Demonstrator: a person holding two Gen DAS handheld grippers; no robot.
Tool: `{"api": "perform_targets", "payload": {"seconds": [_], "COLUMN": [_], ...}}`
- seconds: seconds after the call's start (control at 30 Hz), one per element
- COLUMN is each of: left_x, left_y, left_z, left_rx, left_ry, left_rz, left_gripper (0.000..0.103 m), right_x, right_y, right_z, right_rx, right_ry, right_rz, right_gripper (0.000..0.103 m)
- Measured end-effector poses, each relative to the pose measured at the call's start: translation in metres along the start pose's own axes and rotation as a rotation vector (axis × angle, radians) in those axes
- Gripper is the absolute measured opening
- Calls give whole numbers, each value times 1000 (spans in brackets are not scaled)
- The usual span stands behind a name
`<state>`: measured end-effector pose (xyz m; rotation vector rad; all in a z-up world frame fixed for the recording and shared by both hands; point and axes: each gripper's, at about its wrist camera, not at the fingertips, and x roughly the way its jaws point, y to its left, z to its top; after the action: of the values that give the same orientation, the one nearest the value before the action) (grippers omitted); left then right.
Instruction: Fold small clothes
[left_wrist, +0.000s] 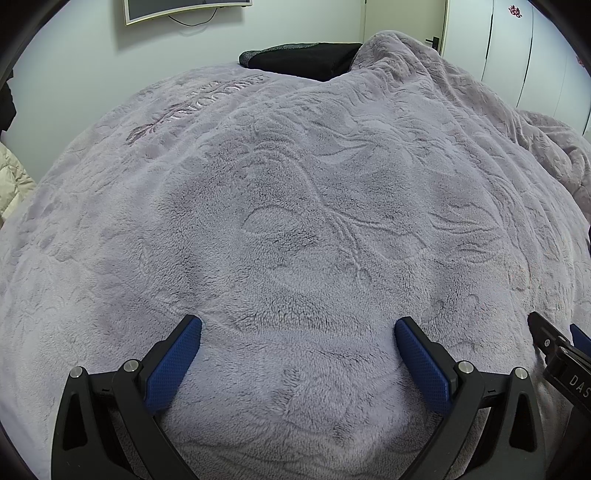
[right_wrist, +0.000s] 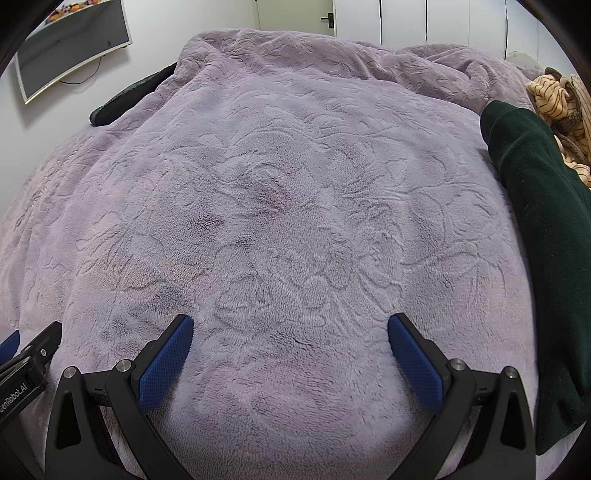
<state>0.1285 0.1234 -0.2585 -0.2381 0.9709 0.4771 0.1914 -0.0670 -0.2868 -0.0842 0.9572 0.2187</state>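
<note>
My left gripper (left_wrist: 298, 325) is open over the lilac plush blanket (left_wrist: 295, 206), nothing between its blue pads. My right gripper (right_wrist: 291, 323) is open too, also over bare blanket (right_wrist: 280, 192). A dark green garment (right_wrist: 535, 236) lies folded along the right side of the bed in the right wrist view, to the right of the right gripper. Behind it sits a crumpled tan striped garment (right_wrist: 561, 96). The right gripper's tip (left_wrist: 546, 336) shows at the right edge of the left wrist view, and the left gripper's tip (right_wrist: 33, 347) at the left edge of the right wrist view.
A black and grey cushion or folded cloth (left_wrist: 306, 59) lies at the far end of the bed. The blanket bunches into a ridge (left_wrist: 461, 85) at the back right. A wall screen (right_wrist: 70, 44), a door (right_wrist: 295, 14) and white wardrobe doors (left_wrist: 517, 48) stand beyond. A cream padded coat (left_wrist: 11, 177) is at left.
</note>
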Motion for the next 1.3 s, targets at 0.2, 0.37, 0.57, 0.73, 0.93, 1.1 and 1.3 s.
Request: {"api": "perform_targets", "payload": {"seconds": [0.2,0.37,0.57,0.73,0.93,1.1,1.3], "left_x": [0,0,0,0,0,0,0], "left_y": [0,0,0,0,0,0,0], "left_z": [0,0,0,0,0,0,0], "left_rx": [0,0,0,0,0,0,0], "left_ry": [0,0,0,1,0,0,0], "left_rz": [0,0,0,0,0,0,0], "left_gripper": [103,103,103,103,103,103,103], "right_x": [0,0,-3,-2,-4,-6,-6], "right_y": [0,0,2,5,8,6,6], "right_z": [0,0,1,1,-1,-3,-2], "right_rx": [0,-1,-5,-6,-15,-6,-12], "right_ry": [0,0,0,9,3,-2,0], "right_rz": [0,-1,-6,-8,-18,-8,-14], "right_gripper": [103,103,103,103,103,103,103]}}
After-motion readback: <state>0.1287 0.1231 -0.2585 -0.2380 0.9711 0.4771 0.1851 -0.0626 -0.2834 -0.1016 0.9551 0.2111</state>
